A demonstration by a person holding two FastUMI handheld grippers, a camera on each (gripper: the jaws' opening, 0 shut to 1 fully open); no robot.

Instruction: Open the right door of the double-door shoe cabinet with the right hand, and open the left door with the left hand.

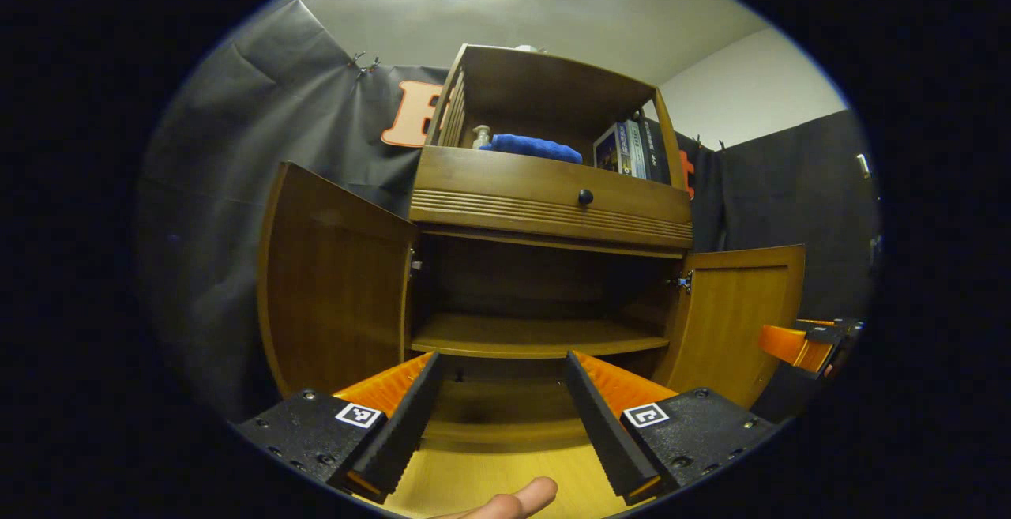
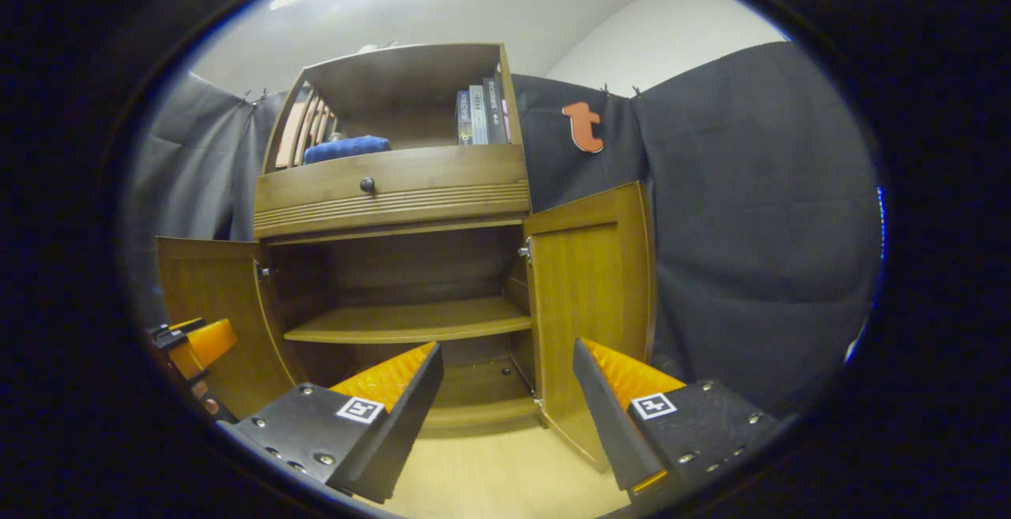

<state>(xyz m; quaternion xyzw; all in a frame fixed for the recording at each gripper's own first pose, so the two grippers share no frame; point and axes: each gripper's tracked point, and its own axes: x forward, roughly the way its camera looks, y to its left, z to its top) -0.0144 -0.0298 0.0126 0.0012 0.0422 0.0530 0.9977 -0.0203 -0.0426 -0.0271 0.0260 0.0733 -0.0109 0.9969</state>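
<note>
Left gripper (image 1: 499, 416) and right gripper (image 2: 505, 408) both gape wide, holding nothing, at frame bottom. Beyond them, mid-frame, we see the shoe cabinet (image 1: 553, 195) facing us, left door (image 1: 336, 282) and right door (image 2: 592, 298) swung outward, long axes vertical. We judge opening done; next just retreat.

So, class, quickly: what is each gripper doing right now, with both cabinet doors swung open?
Left gripper: open, holding nothing.
Right gripper: open, holding nothing, apart from the right door.
</note>
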